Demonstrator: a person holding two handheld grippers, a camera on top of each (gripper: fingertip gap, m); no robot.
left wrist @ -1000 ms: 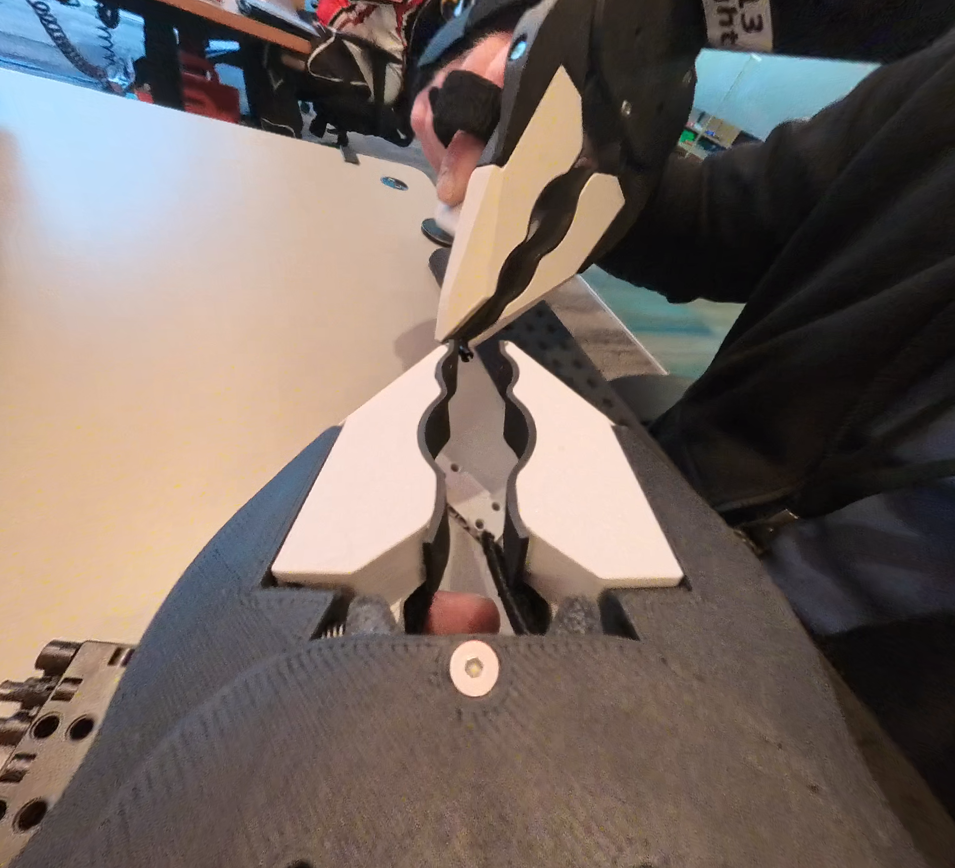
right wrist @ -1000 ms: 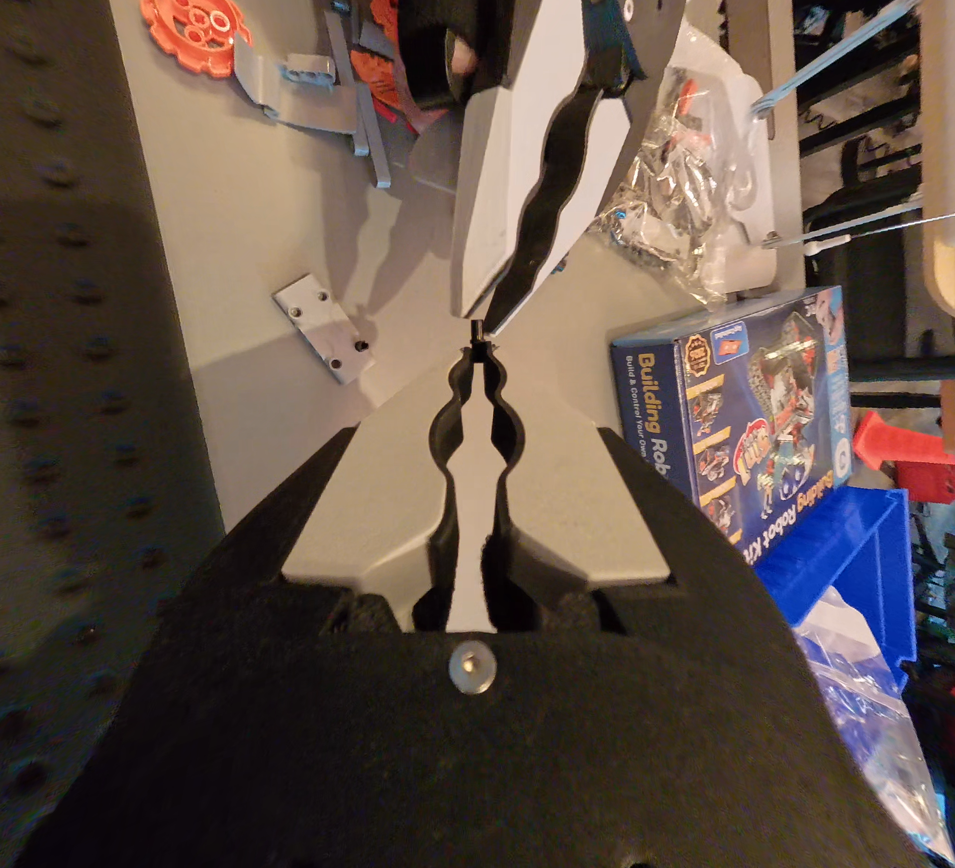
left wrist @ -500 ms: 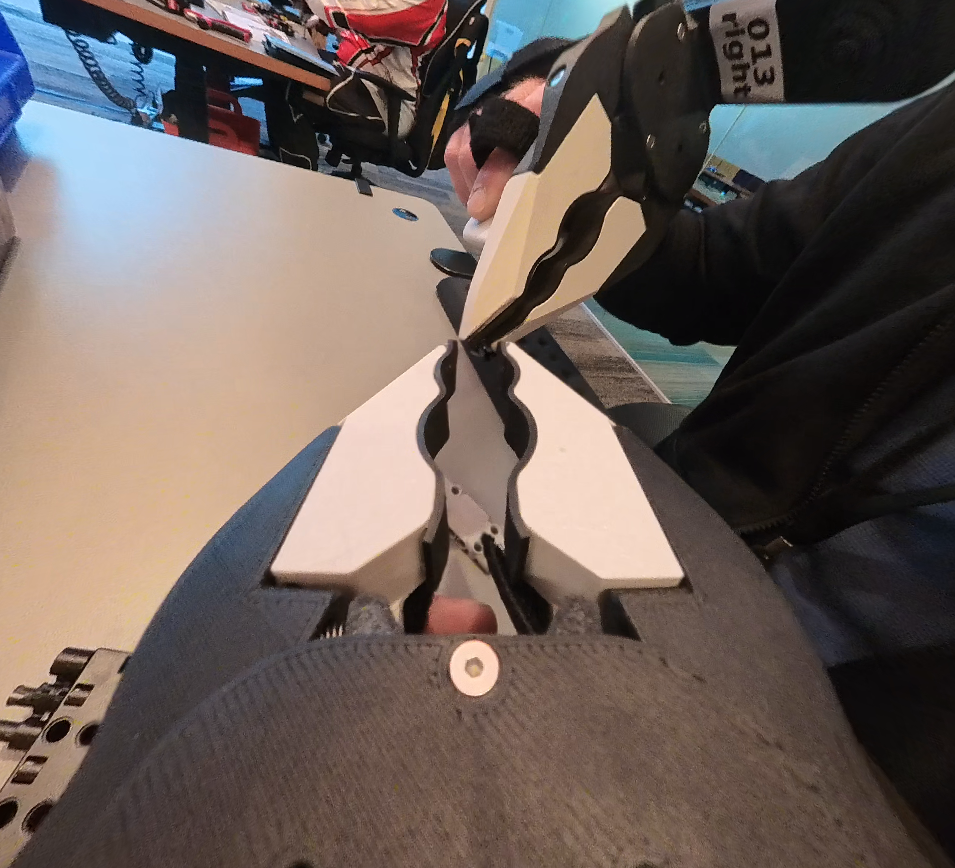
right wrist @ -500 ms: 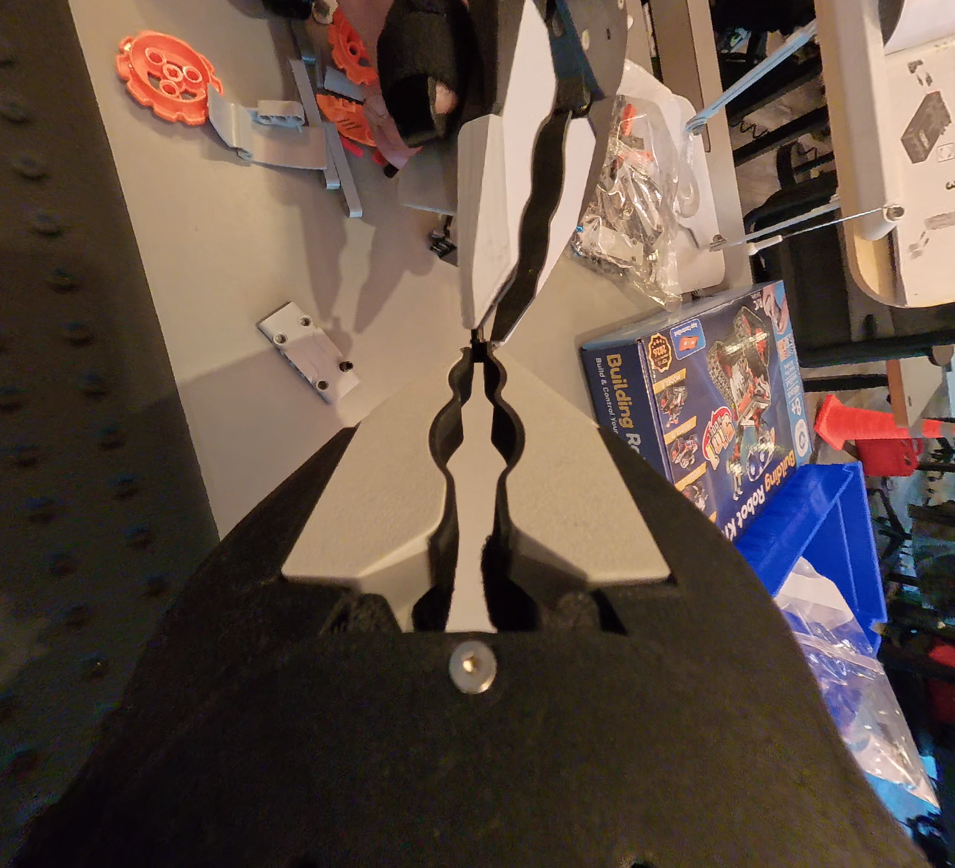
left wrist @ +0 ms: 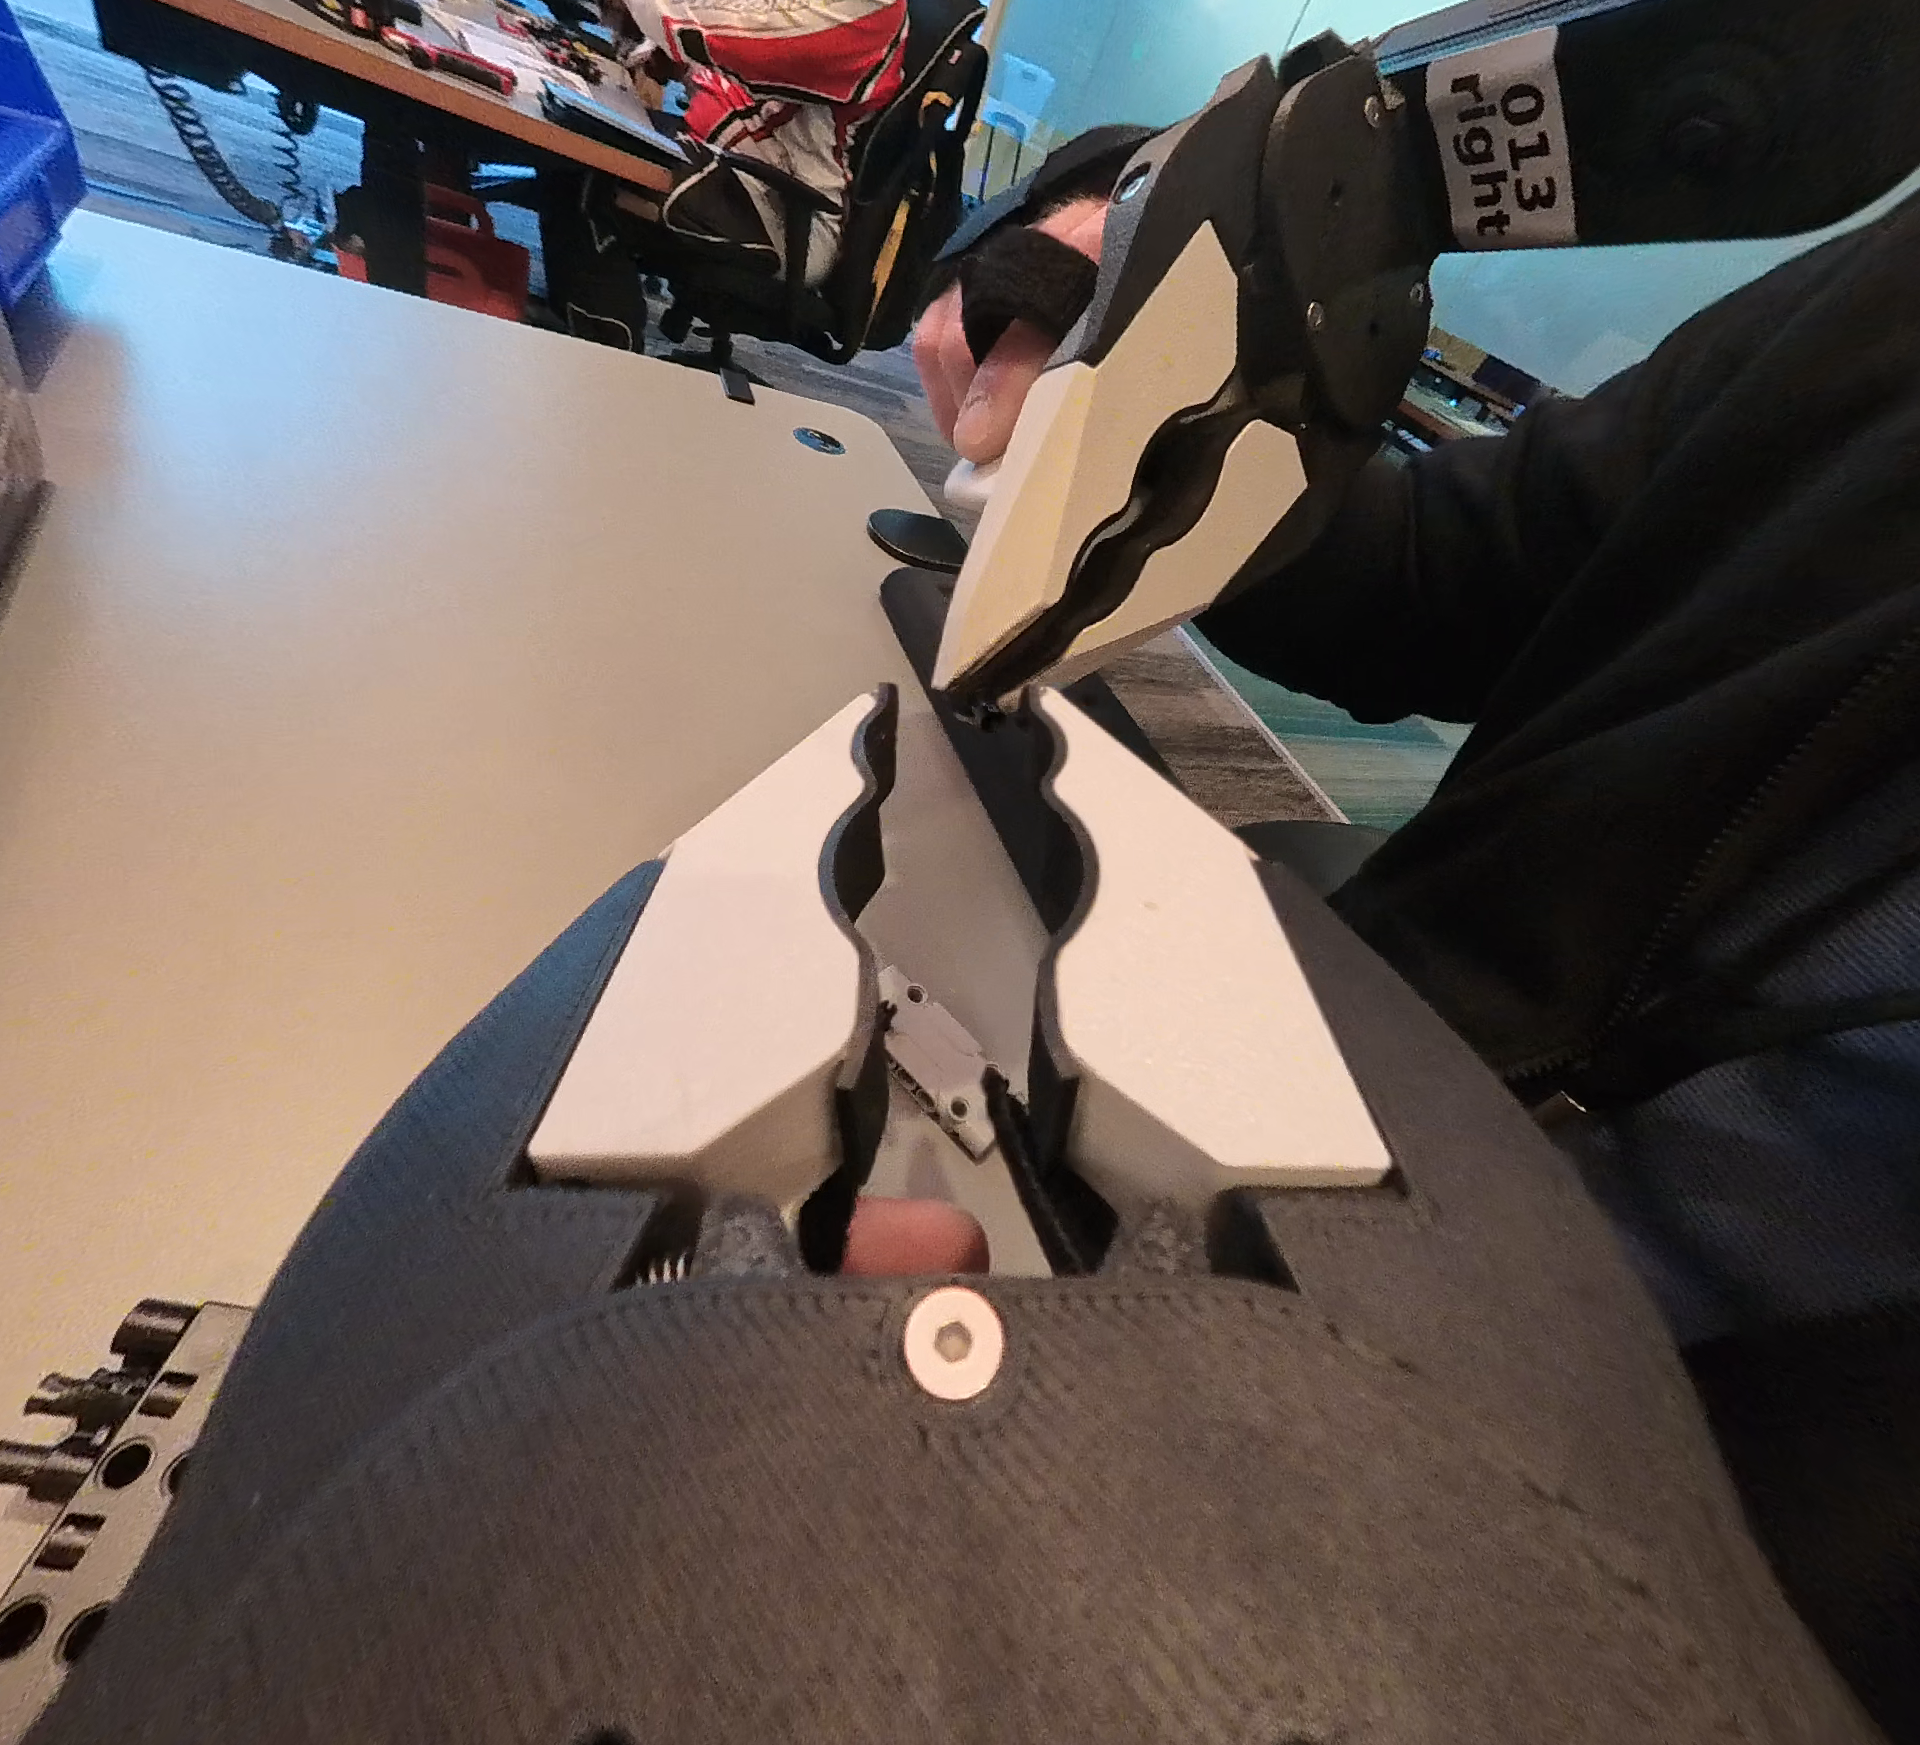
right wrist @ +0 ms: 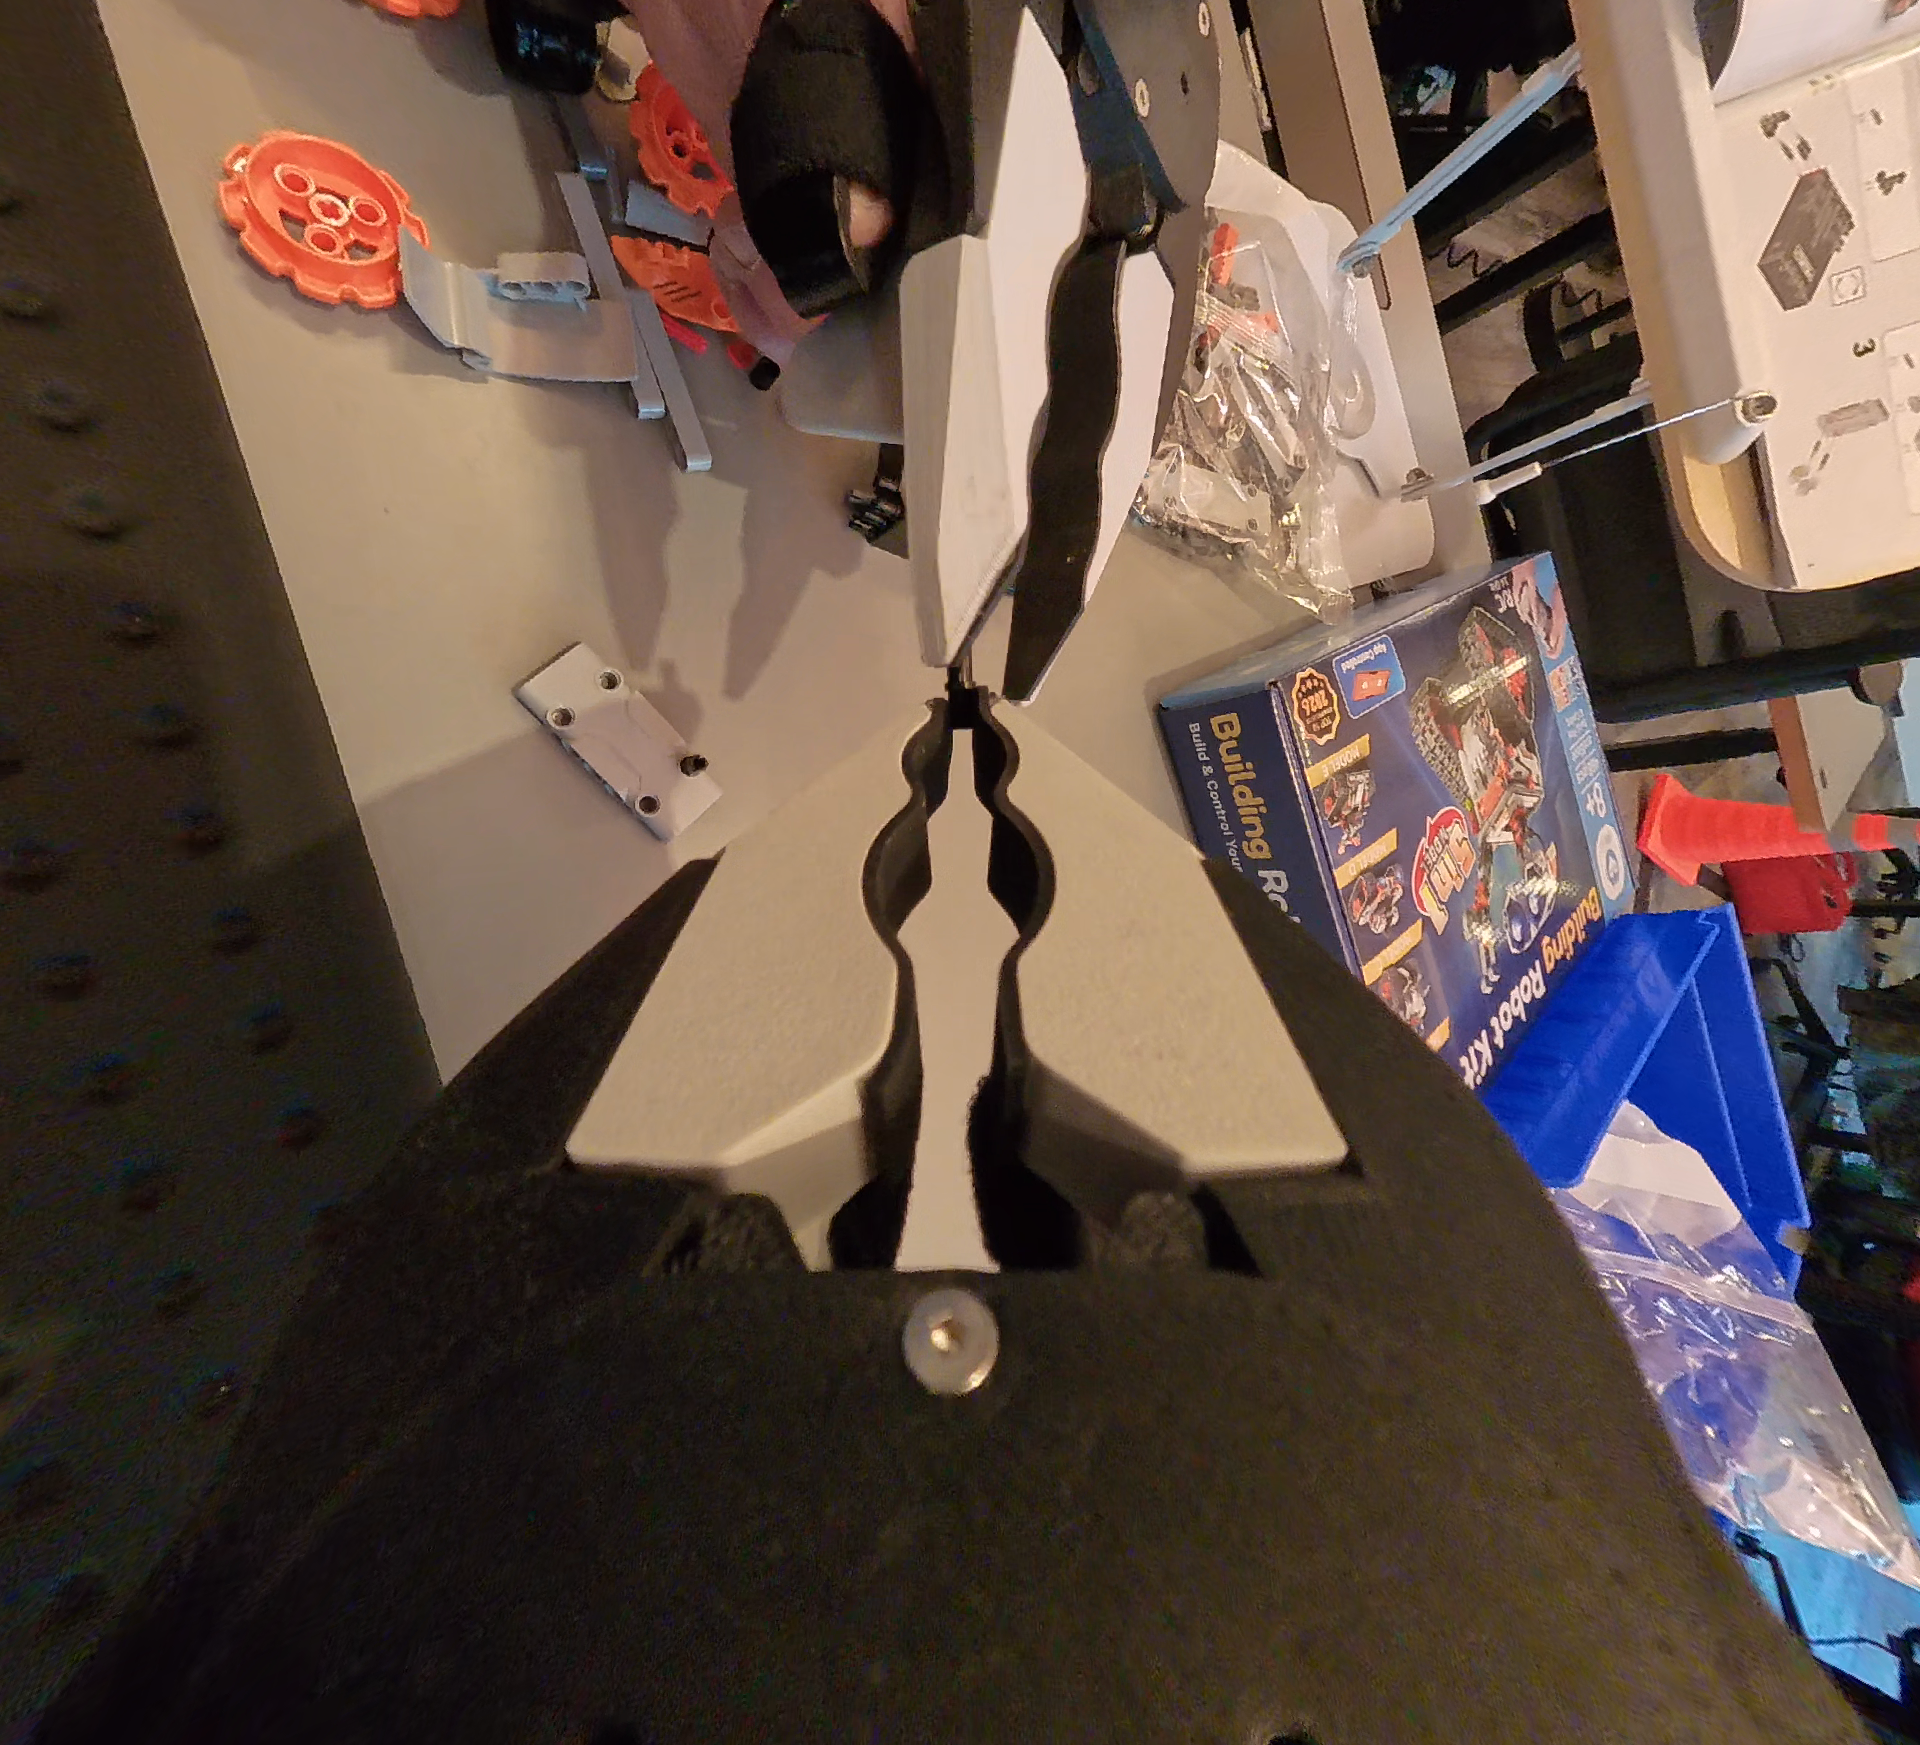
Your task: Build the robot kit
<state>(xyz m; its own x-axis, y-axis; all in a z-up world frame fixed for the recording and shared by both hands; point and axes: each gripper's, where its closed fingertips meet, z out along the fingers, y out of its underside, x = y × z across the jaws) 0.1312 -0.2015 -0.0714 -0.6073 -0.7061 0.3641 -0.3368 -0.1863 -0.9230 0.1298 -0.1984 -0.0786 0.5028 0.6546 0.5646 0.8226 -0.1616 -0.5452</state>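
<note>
Table's a mess: orange gears (right wrist: 312, 215) lying near a grey flat plate (right wrist: 618, 753), a clear bag of parts (right wrist: 1242, 438), and a blue kit box (right wrist: 1392, 822) beside a blue bin (right wrist: 1652, 1051).

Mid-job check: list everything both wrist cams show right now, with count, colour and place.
table: one, white, under everything
toothed wheels: at least three, orange, far left of the table
flat beams and panels: several, grey, beside the wheels
holed plate: one, light grey, alone left of the tool tips
kit box: one, blue, right of the tips
parts bag: one, clear, behind the box
bin: one, blue, near right
holed beam: one, black, lower left corner
pin: one, black, small, in the right tool's tips
left tool: open, tips around the pin
right tool: shut on the pin
</note>
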